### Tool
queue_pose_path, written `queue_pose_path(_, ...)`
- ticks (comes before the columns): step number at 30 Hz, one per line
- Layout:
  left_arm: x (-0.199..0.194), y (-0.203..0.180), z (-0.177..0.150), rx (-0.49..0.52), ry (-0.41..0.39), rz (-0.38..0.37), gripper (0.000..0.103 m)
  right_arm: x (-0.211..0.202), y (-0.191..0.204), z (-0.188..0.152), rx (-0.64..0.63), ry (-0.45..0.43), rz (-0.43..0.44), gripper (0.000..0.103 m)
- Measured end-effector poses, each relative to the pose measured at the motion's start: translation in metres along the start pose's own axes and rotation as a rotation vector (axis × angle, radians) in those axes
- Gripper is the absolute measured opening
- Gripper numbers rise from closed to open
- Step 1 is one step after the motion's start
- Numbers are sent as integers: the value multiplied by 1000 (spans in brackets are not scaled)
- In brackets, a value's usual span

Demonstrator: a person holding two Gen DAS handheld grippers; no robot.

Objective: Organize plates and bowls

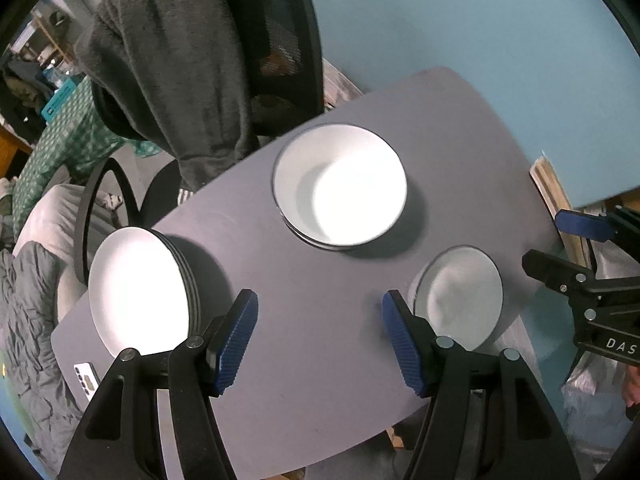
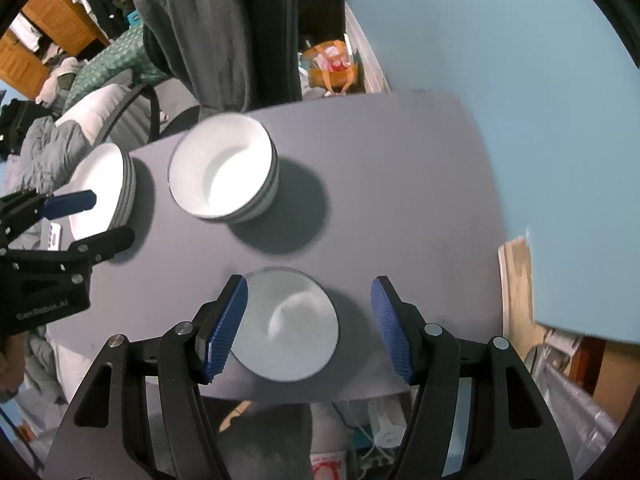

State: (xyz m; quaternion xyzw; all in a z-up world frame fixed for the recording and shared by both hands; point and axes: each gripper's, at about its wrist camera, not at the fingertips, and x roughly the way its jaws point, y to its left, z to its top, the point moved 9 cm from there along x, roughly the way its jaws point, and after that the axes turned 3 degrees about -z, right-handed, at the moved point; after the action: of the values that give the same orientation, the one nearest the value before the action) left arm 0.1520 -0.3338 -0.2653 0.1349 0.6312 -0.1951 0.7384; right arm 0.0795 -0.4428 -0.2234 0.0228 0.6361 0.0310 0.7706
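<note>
A stack of white plates (image 1: 136, 292) sits at the left end of the grey table (image 1: 312, 360). A stack of white bowls (image 1: 340, 186) stands in the middle. A single small white dish with a dark rim (image 1: 460, 300) lies to the right. My left gripper (image 1: 320, 304) hangs open over bare tabletop between the plates and the small dish, holding nothing. My right gripper (image 2: 310, 286) is open above the small dish (image 2: 288, 328), which shows between its blue pads without touching them. The right wrist view also shows the bowls (image 2: 224, 172), the plates (image 2: 100, 188) and the left gripper (image 2: 110, 218).
An office chair draped with a dark grey garment (image 1: 168, 60) stands at the far side of the table. A phone (image 1: 86, 378) lies near the plates at the table's corner. A blue wall (image 1: 480, 40) and a wooden board (image 1: 552, 188) lie beyond the right end.
</note>
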Motion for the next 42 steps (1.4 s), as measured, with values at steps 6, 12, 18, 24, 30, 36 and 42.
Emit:
queue_pose_path(6, 14, -13, -15, 14, 41, 8, 69, 10, -8, -16, 27, 27, -20, 64)
queue_pose_path(12, 33, -24, -29, 10, 88, -16, 69, 26, -14, -35, 51, 62, -26, 64)
queue_pose_path(18, 51, -32, -37, 19, 112, -20, 69, 42, -20, -44, 65, 83, -23, 64)
queue_pose_path(24, 71, -40, -45, 10, 145, -36, 69, 65, -21, -46, 81, 109, -13, 64)
queue_pose_path(30, 88, -41, -46, 1, 171, -19, 69, 85, -22, -44, 77, 142, -16, 64)
queue_pose_path(36, 91, -42, -45, -3, 189, -11, 69, 96, -21, -48, 79, 159, -4, 64)
queue_pose_path(42, 74, -48, -43, -67, 169, -76, 69, 105, -21, -46, 86, 179, 6, 64)
